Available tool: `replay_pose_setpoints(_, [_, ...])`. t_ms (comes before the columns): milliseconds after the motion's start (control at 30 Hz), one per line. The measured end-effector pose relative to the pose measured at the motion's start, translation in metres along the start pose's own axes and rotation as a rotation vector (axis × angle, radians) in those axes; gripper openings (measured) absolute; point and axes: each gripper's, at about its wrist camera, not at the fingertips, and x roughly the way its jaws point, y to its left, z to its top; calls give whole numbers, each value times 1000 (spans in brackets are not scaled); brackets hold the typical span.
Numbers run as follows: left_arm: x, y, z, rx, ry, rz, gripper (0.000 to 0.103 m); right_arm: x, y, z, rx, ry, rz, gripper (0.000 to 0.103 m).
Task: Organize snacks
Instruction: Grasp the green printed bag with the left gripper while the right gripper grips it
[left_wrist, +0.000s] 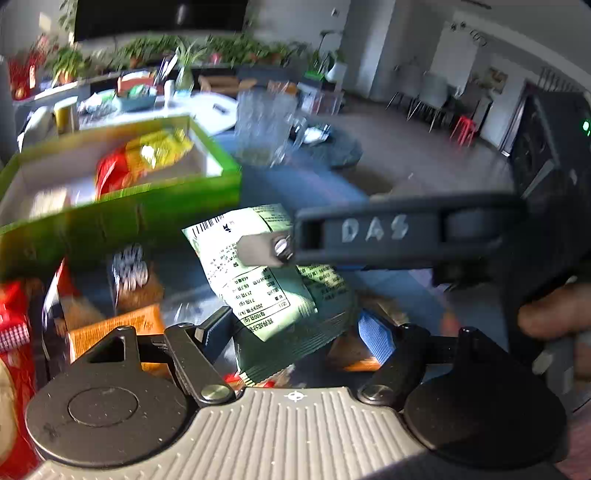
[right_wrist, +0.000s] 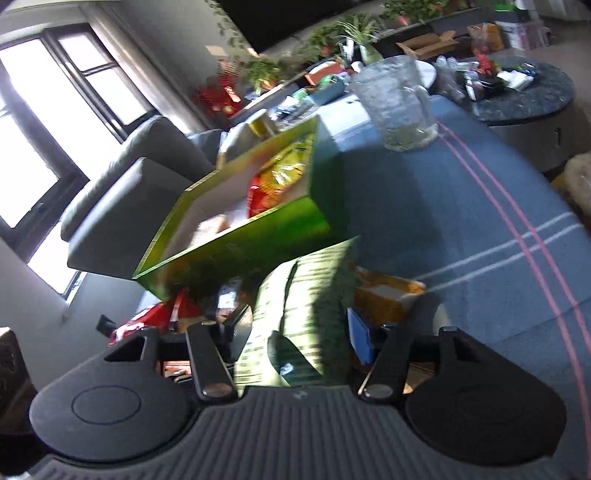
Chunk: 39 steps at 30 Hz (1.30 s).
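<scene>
A pale green snack packet (left_wrist: 258, 291) with printed text stands tilted above the blue tablecloth. My right gripper (right_wrist: 299, 332) is shut on this packet (right_wrist: 295, 295), which fills the gap between its pads. In the left wrist view one of its fingers (left_wrist: 369, 232) reaches in from the right, tip on the packet. My left gripper (left_wrist: 297, 336) is open around the packet's lower end, pads close beside its edges. An open green box (left_wrist: 122, 218) (right_wrist: 236, 251) lies behind to the left, with a red and yellow packet (left_wrist: 147, 155) (right_wrist: 280, 177) inside.
Loose snacks lie below the box: an orange pack (left_wrist: 114, 328), red packs (left_wrist: 14, 317), another orange pack (right_wrist: 388, 295). A glass pitcher (left_wrist: 264, 125) (right_wrist: 399, 107) stands further back on the cloth (right_wrist: 443, 221). A hand (left_wrist: 550, 314) grips the right tool.
</scene>
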Motion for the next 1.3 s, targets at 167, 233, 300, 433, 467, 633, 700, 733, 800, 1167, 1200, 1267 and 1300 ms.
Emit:
replay_pose_setpoints(167, [-32, -15, 6, 62, -79, -15, 71, -24, 12, 2, -41, -58, 35, 64])
replay_pose_setpoints(233, [-44, -22, 2, 90, -88, -34, 71, -32, 15, 5, -46, -74, 58, 64])
replay_pose_setpoints(300, [-52, -28, -4, 112, -80, -43, 72, -39, 20, 6, -77, -85, 81, 64])
replay_pose_setpoints(433, [-56, -31, -19, 74, -21, -58, 72, -36, 33, 5, -196, -51, 130, 64])
replay_pose_setpoints(467, [-53, -29, -23, 51, 2, -70, 72, -34, 37, 2, -228, -36, 143, 64])
replay_pose_setpoints(633, [-51, -32, -39, 11, 41, -78, 67, -15, 48, -6, -346, 63, 239, 65])
replay_pose_setpoints(700, [-52, -32, -43, 13, 49, -77, 67, -11, 49, -10, -368, 82, 250, 65])
replay_pose_setpoints(733, [-52, -31, -43, -1, 56, -73, 67, -12, 50, -11, -376, 63, 226, 65])
replay_pose_setpoints(800, [-57, -27, -44, -17, 49, -47, 67, -18, 51, -11, -380, 17, 149, 65])
replay_pose_setpoints(1167, [-66, 22, -22, -154, -47, 62, 68, -58, 16, -17, -266, -32, -55, 64])
replay_pose_setpoints(1200, [-62, 24, -23, -160, -33, 59, 68, -56, 13, -19, -245, -16, -48, 64])
replay_pose_setpoints(1267, [-57, 27, -25, -167, -7, 57, 68, -49, 8, -22, -209, 23, -40, 64])
replay_pose_setpoints(1300, [-54, 27, -27, -168, 6, 61, 68, -45, 7, -24, -196, 40, -40, 64])
